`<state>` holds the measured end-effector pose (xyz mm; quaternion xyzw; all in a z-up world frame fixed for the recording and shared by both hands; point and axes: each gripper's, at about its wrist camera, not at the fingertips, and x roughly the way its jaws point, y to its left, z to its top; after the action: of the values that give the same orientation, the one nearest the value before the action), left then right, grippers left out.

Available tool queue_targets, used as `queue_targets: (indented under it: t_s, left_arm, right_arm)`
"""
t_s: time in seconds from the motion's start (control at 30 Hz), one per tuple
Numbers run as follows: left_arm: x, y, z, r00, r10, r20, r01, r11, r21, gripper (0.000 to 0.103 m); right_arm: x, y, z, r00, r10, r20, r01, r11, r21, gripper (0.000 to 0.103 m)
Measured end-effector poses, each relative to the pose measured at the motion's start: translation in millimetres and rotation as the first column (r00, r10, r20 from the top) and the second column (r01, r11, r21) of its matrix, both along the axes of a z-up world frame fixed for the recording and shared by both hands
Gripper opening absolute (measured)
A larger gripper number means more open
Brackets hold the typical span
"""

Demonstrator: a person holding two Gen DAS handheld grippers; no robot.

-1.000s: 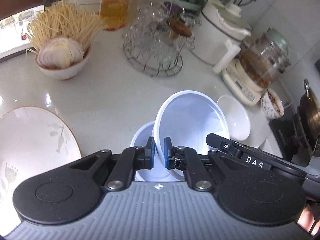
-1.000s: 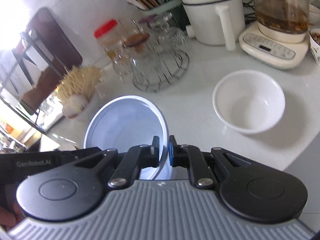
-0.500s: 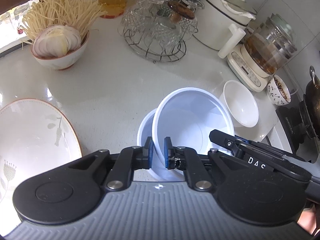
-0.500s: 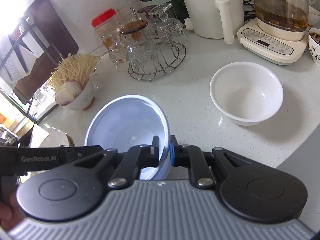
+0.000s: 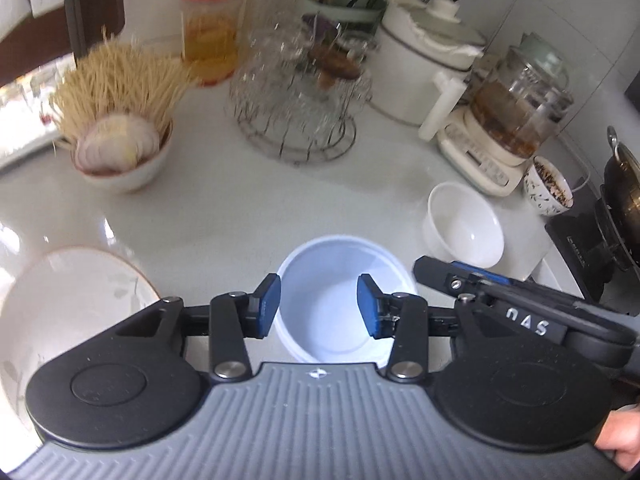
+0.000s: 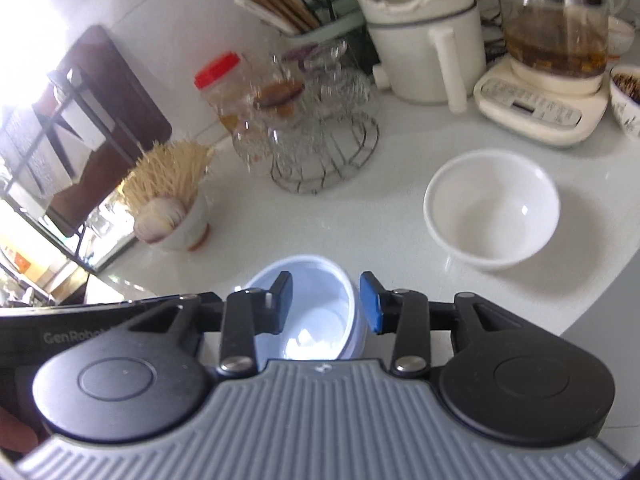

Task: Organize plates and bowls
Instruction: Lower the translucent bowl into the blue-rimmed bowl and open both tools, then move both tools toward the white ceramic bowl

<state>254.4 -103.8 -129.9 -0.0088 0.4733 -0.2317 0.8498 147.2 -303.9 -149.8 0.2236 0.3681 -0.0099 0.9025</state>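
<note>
A pale blue bowl (image 5: 340, 280) sits nested on another blue bowl on the white counter, right under both grippers; it also shows in the right wrist view (image 6: 316, 312). My left gripper (image 5: 318, 306) is open, its pads either side of the bowl and not touching it. My right gripper (image 6: 326, 302) is open over the bowl's right rim. A white bowl (image 5: 464, 226) stands to the right, also in the right wrist view (image 6: 492, 208). A large white plate (image 5: 68, 308) with a brown rim lies at the left.
At the back stand a bowl of noodles and sliced onion (image 5: 120, 148), a wire rack of glasses (image 5: 300, 100), a red-lidded jar (image 5: 210, 28), a white pot (image 5: 424, 76), a glass kettle (image 5: 516, 112) and a small patterned bowl (image 5: 548, 188). A stove with a wok (image 5: 620, 188) is far right.
Both grippers have opened and let go of the blue bowl. It now sits nested flat in the lower blue bowl instead of tilted up.
</note>
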Motion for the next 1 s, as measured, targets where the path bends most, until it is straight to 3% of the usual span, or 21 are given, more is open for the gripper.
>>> queue_targets:
  t_s: [0.5, 1.0]
  left_arm:
    - [-26.3, -25.4, 55.6, 0.988, -0.112, 0.108, 0.118, 0.991, -0.057, 0.048]
    - [-52.4, -59.4, 71.1, 0.965, -0.227, 0.130, 0.239, 0.967, -0.085, 0.048]
  right_arm:
    - [-47.3, -24.7, 67.3, 0.979, -0.091, 0.183, 0.106, 0.992, -0.071, 0.041]
    - [-98.9, -51.8, 78.3, 0.946, -0.237, 0.220, 0.258, 0.963, -0.076, 0.041]
